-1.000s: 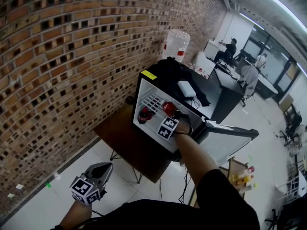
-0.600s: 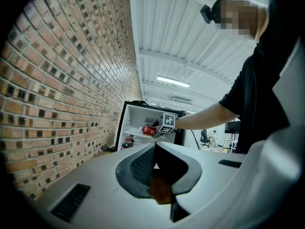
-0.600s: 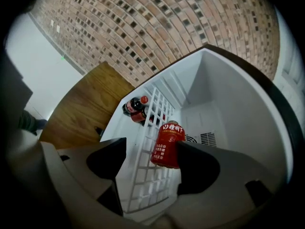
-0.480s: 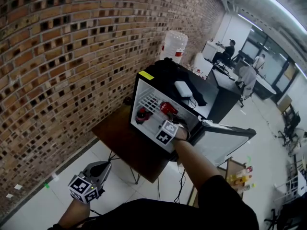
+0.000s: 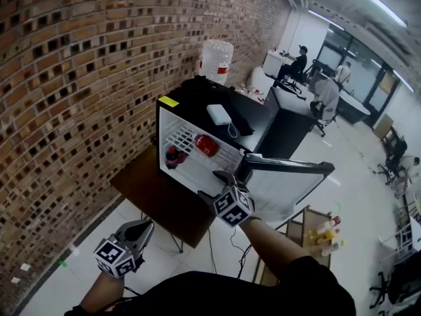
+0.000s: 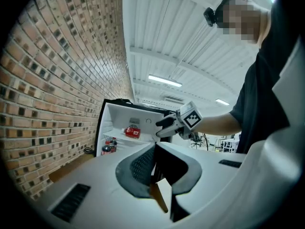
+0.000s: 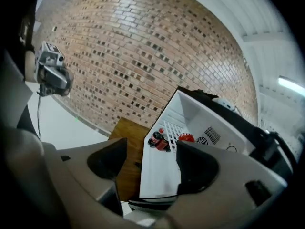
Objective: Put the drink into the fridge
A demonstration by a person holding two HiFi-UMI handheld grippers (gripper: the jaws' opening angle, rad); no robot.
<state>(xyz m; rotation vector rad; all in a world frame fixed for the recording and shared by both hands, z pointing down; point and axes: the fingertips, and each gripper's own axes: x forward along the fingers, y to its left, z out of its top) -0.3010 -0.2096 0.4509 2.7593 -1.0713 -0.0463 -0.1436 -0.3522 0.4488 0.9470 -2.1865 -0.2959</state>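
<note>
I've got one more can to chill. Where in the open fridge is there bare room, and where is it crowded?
The fridge floor lies bare from the dark bottles at its left across to the open door side. The wire shelf is free left of the lying red can. Crowded: only the lower left corner, by the bottles.

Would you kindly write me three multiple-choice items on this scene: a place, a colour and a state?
1. Where does the can lie? A. on the fridge's shelf B. on the floor C. on the fridge's top
2. What colour is the can? A. blue B. red C. green
3. How is the fridge's door? A. shut B. open C. taken off
Key: 1 A, it rests on the wire shelf inside; 2 B, its body is red; 3 B, the door stands swung wide.
</note>
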